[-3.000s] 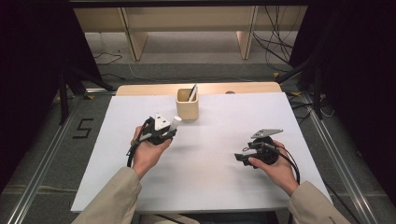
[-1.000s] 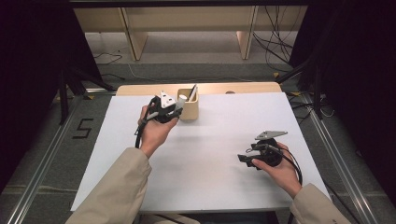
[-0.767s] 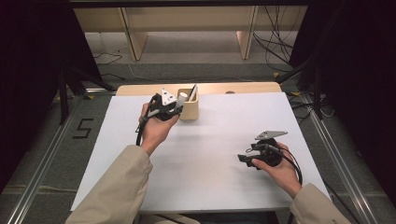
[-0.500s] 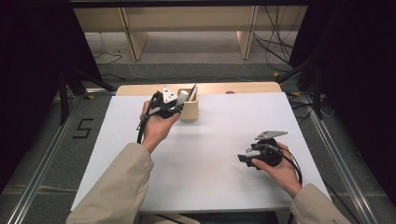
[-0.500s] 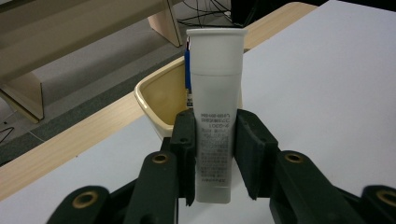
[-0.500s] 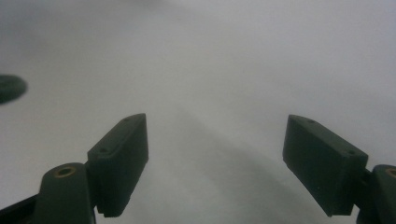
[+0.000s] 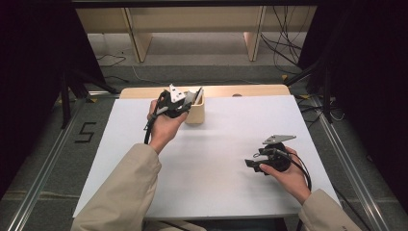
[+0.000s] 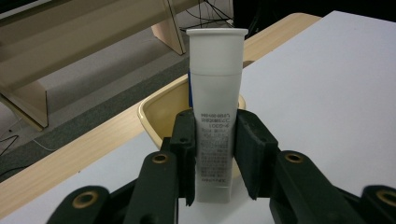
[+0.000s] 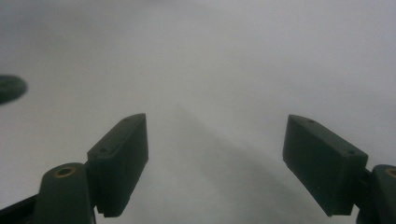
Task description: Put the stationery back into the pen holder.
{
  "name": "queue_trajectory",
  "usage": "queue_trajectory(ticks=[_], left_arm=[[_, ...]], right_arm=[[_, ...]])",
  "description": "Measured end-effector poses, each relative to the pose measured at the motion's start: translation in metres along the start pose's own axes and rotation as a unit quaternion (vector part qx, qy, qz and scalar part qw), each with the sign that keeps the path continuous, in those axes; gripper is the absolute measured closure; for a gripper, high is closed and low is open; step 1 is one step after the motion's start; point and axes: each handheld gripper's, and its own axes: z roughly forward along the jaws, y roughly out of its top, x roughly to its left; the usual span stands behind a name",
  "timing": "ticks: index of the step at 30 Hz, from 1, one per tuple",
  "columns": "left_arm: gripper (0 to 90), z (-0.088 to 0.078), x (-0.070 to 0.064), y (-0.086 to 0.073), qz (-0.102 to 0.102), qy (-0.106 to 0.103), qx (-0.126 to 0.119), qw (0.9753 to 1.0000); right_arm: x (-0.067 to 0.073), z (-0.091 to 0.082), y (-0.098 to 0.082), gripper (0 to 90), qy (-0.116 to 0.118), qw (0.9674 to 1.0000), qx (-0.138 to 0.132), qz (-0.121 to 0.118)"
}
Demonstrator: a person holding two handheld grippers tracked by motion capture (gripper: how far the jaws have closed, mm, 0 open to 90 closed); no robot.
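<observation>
A white tube [image 8: 215, 93] with small print on it sits between the jaws of my left gripper [image 8: 214, 140], which is shut on it. It is held at the mouth of a beige cup [image 8: 159, 116]; whether its lower end is inside I cannot tell. From above, the left gripper [image 7: 175, 103] is against the left side of the cup [image 7: 195, 114] at the table's far edge, and the tube [image 7: 197, 95] pokes out above the rim. My right gripper [image 7: 262, 161] rests low over the white table at the right. Its jaws [image 9: 219, 149] stand wide open with nothing between them.
The white table top [image 7: 226, 144] spreads between the two hands. A wooden strip [image 7: 250, 90] runs along its far edge behind the cup. Beyond it are the floor, shelf legs and cables [image 7: 284, 53]. Metal rails [image 7: 346, 163] flank the table.
My left gripper went from the table's middle left up to the cup, edging a little closer over the last second. The right gripper stayed where it was.
</observation>
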Motion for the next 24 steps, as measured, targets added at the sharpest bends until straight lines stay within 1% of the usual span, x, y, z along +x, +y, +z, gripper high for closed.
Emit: queue_trajectory(ticks=[2,3,5,7,8,17,24], left_arm=[[70.0,0.002,0.001,0.001,-0.003,0.002,-0.004,1.0000],[70.0,0.002,0.002,0.002,0.000,0.002,-0.004,1.0000],[70.0,0.005,0.002,0.003,-0.002,0.003,-0.010,0.9999],[70.0,0.007,0.003,0.003,0.000,0.005,-0.014,0.9999],[70.0,0.008,0.003,0.003,-0.004,0.006,-0.016,0.9998],[70.0,0.016,0.006,0.005,-0.001,0.017,-0.021,0.9996],[70.0,0.021,0.006,0.009,0.004,0.021,-0.025,0.9995]], right_arm=[[0.000,0.000,0.000,22.9,0.000,1.0000,-0.001,0.000],[0.000,0.000,0.000,22.8,0.000,1.0000,0.000,0.001],[0.000,0.000,0.000,22.8,0.000,1.0000,0.000,0.000],[0.000,0.000,0.000,22.9,0.000,1.0000,0.000,0.000],[0.000,0.000,0.000,22.8,0.000,1.0000,0.000,0.000],[0.000,0.000,0.000,22.8,0.000,1.0000,0.000,0.000],[0.000,0.000,0.000,22.9,0.001,1.0000,0.000,-0.001]])
